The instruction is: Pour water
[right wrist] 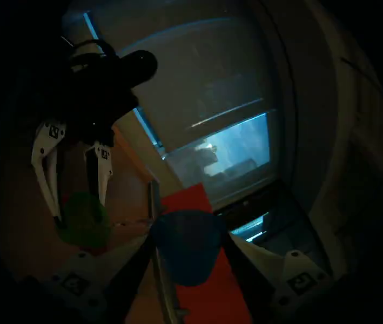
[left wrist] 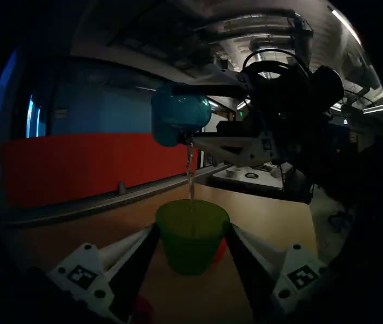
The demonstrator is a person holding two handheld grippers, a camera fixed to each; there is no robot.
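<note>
Our left gripper point(left wrist: 192, 231) is closed partway, both fingers pressing the sides of the one translucent green plastic cup point(left wrist: 191, 251), which stands upright over the wooden tabletop point(left wrist: 269, 216). Our right gripper point(right wrist: 188, 237) likewise clamps the one blue plastic cup point(right wrist: 187, 262). That cup is tipped above the green one, and a single thin stream of water point(left wrist: 190, 178) falls into it.

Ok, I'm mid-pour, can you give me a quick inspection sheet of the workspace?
Surface: wooden table, no spill seen.
Job's things: green cup upright; blue cup tipped above it; thin water stream falling into the green cup.
Clutter: small red thing behind the green cup, too dim to identify.
Grippers: left gripper shut on the green cup; right gripper shut on the blue cup.
Cables: black cable looped over the right gripper.
Surroundings: red wall panel, ceiling lights; room dim.
</note>
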